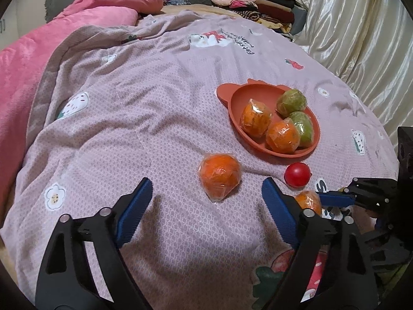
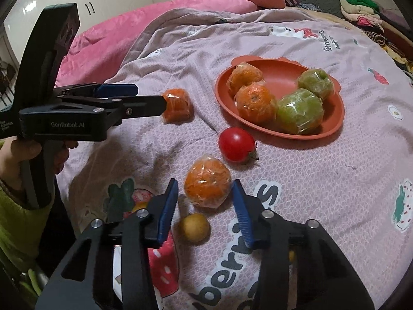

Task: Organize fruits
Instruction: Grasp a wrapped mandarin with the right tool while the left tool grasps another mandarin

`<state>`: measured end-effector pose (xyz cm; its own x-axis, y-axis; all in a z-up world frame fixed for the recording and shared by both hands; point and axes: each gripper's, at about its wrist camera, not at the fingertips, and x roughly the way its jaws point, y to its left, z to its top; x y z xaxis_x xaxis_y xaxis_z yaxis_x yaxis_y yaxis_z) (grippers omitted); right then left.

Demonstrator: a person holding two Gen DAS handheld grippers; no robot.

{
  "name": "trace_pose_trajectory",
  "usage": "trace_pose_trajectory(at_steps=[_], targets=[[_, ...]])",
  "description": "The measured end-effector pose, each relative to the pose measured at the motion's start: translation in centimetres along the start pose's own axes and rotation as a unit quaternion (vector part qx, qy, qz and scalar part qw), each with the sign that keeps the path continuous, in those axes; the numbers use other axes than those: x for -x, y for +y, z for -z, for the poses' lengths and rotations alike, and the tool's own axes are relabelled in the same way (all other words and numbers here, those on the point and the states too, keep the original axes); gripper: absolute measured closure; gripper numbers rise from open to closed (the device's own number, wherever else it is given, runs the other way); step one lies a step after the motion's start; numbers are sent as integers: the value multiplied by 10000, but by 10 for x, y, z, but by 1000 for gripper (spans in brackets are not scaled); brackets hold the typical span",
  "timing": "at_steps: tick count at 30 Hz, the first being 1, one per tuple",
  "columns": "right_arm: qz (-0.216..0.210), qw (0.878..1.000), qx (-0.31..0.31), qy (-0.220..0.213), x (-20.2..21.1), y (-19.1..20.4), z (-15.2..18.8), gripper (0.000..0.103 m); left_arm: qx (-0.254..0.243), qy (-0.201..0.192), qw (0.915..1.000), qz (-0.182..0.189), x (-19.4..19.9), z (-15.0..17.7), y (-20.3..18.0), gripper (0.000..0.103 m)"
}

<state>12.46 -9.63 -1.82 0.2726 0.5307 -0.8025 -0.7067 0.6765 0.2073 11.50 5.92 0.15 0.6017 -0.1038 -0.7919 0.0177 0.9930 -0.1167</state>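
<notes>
A bed covered by a mauve cartoon-print blanket [image 2: 322,175], with an orange-brown plate [image 1: 224,92] of fruit as the landmark.

Far left of the plate, a person's hand [image 2: 15,155] in a green sleeve holds the left gripper [image 1: 206,180]. Its blue-padded tongs are spread wide. A plastic-wrapped orange [image 1: 220,177] lies on the blanket just ahead of them, to the plate's near left, and neither pad touches it.

On the plate sit four wrapped fruits: two oranges [image 2: 254,103] on its left half and two green fruits [image 2: 300,111] on its right half, packed close together.

Just in front of the plate's near rim, on the blanket, lies a bare red tomato [image 2: 237,144].

Nearer the camera than the tomato, a second wrapped orange [image 2: 207,184] sits between the tips of the right gripper [image 2: 205,182]. These tongs are drawn in narrowly around it. The right pad meets the wrap, while a sliver of blanket shows beside the left pad, so the fruit is framed rather than pinched.

Closest to the camera, under that gripper, lies a small yellow fruit [image 2: 195,227].

Beyond the plate, a pink duvet [image 1: 25,64] lies at the far left and a stack of folded clothes [image 1: 253,0] at the far right.
</notes>
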Motion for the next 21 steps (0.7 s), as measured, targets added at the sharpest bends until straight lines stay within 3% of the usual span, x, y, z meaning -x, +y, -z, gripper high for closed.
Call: trace_pose_trajectory(at_steps=[5,21], targets=[[-7,10000,39,27,-4,-2,-2,66,-13,142,9998,169,-10,-1,-1,46],[-101,9999,22,-7,-12,-3,-8,66,69,368,9980,509,-38,-9,4,67]])
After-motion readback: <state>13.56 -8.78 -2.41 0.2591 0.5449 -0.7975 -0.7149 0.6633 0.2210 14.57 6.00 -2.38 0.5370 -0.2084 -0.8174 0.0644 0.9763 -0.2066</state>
